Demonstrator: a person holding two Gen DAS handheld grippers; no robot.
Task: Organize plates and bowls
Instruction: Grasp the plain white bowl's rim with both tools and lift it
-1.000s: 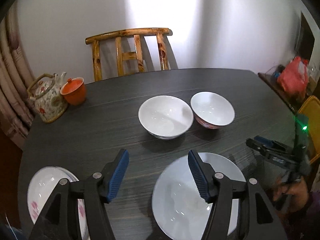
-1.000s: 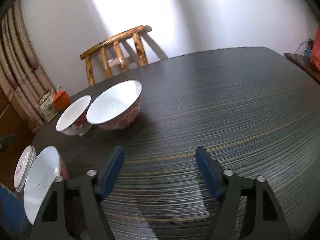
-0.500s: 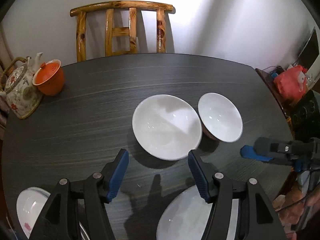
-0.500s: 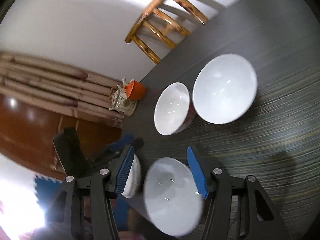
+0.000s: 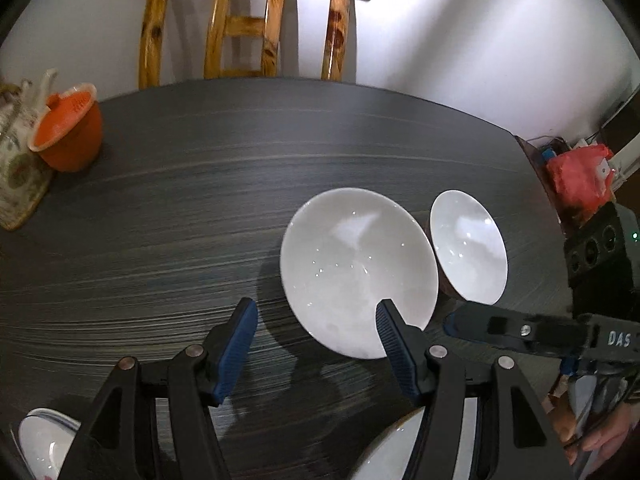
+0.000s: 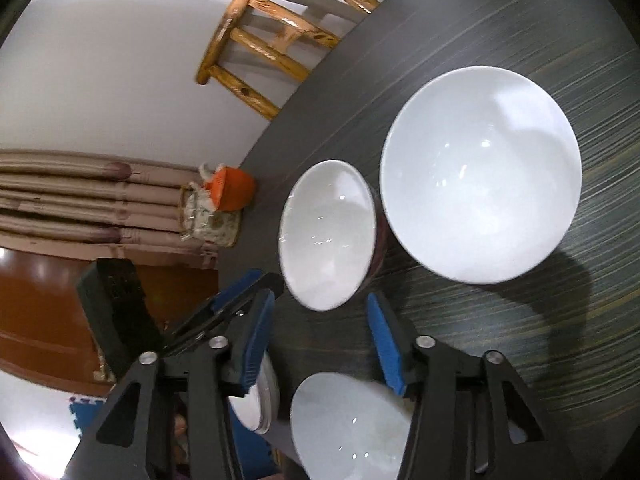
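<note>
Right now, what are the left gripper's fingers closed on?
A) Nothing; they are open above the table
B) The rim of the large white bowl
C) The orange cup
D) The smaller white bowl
A: in the left wrist view the left gripper has its fingers spread wide with only dark table between them, and the large white bowl sits just beyond, ungripped.

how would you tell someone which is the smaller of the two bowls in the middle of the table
On the dark table, find the wooden chair at the far edge, then come toward the near side to the two white bowls standing side by side. The smaller bowl is the right one in the left wrist view. Unlike the larger bowl, it shows a dark red outside.
</note>
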